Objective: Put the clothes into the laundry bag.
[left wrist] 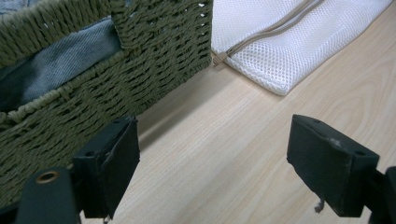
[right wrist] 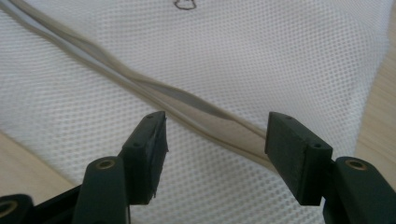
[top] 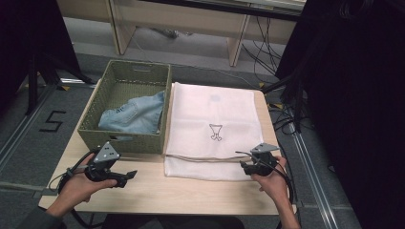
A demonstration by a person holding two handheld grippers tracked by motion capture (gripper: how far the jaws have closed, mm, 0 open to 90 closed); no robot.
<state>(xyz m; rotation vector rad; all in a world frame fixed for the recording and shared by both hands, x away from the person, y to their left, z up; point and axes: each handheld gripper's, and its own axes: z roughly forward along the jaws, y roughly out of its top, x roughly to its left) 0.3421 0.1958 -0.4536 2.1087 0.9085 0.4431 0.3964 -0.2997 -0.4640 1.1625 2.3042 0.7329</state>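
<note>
High view: white mesh laundry bag (top: 210,129) lying flat on the desk (top: 153,191), touching the right side of the green woven basket (top: 125,143). Folded denim (top: 136,114) inside the basket. Grey zipper (top: 205,158) running across the bag's near end. Right gripper (top: 244,167) at the bag's near right corner, jaws spread. Left gripper (top: 130,175) over bare desk just in front of the basket, apart from the bag.

Right gripper view: jaws spread wide above the mesh (right wrist: 280,60), zipper (right wrist: 187,105) passing between them, pinching nothing.

Left gripper view: jaws spread, empty, bare wood between them; basket wall (left wrist: 140,65) close ahead, bag corner (left wrist: 280,51) beyond it.
</note>
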